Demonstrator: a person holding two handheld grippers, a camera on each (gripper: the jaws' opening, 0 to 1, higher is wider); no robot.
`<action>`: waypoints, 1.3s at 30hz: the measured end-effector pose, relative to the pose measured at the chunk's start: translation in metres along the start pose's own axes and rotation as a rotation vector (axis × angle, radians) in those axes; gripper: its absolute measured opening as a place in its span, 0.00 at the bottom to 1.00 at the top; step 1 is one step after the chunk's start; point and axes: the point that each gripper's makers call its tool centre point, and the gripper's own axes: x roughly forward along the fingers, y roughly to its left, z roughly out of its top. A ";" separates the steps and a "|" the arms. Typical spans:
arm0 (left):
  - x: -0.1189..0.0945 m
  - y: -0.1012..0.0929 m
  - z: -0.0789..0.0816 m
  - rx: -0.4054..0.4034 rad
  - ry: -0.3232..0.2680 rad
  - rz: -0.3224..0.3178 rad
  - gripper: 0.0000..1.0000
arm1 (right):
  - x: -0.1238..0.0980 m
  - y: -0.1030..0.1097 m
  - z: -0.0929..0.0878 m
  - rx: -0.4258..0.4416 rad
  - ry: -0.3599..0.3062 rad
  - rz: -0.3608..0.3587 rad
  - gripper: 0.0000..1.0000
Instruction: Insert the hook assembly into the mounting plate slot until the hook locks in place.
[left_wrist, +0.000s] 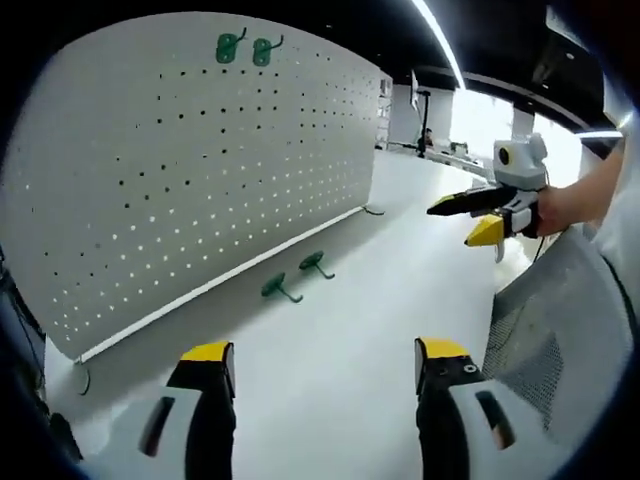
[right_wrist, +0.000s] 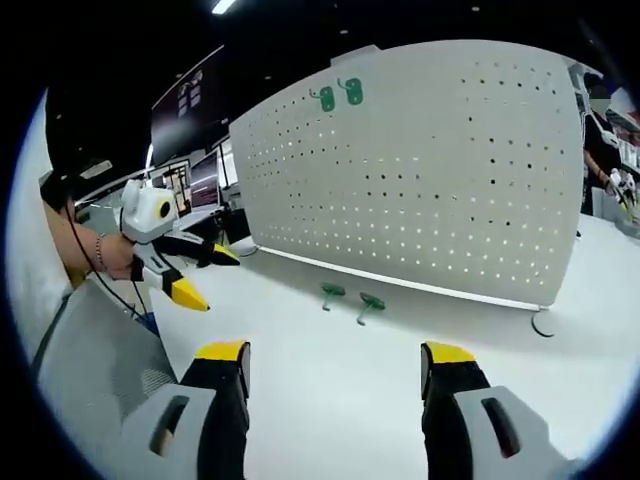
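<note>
Two green hooks are lying loose on a white surface (left_wrist: 340, 340) in front of an upright white pegboard (left_wrist: 200, 150), which is standing along the surface's far side on a thin rail with small wire feet. In the left gripper view, the nearer hook (left_wrist: 279, 288) and the farther hook (left_wrist: 315, 264) are resting just beside each other, close to the board's foot; each is showing a flat rounded base plate with a thin curved prong reaching off it. Two more mounted green hooks (left_wrist: 246, 47) are hanging side by side near the top of the pegboard, though their fixing into the holes is too small to make out.

The left tool (left_wrist: 325, 365) is hovering above the surface with its yellow-tipped black jaws spread wide and nothing between them. The right tool (left_wrist: 478, 218) is coming in from the right in a person's hand (left_wrist: 560, 210), its jaws parted and empty, well apart from the loose hooks.

In the right gripper view, the right tool (right_wrist: 335, 365) is likewise standing wide open over the surface, with the pair of loose hooks (right_wrist: 350, 298) lying ahead of it near the pegboard's base. The left tool (right_wrist: 200, 275) is showing at the left, held in a hand, jaws apart.
</note>
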 end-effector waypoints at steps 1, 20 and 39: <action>0.001 -0.001 0.000 0.017 0.008 -0.011 0.75 | 0.000 0.000 -0.001 0.000 0.002 0.001 0.67; 0.019 0.014 -0.004 0.202 0.141 -0.081 0.73 | -0.002 -0.001 0.001 0.006 -0.010 -0.005 0.66; 0.033 0.034 -0.007 0.292 0.236 -0.129 0.74 | -0.003 0.000 0.001 0.018 -0.008 0.001 0.66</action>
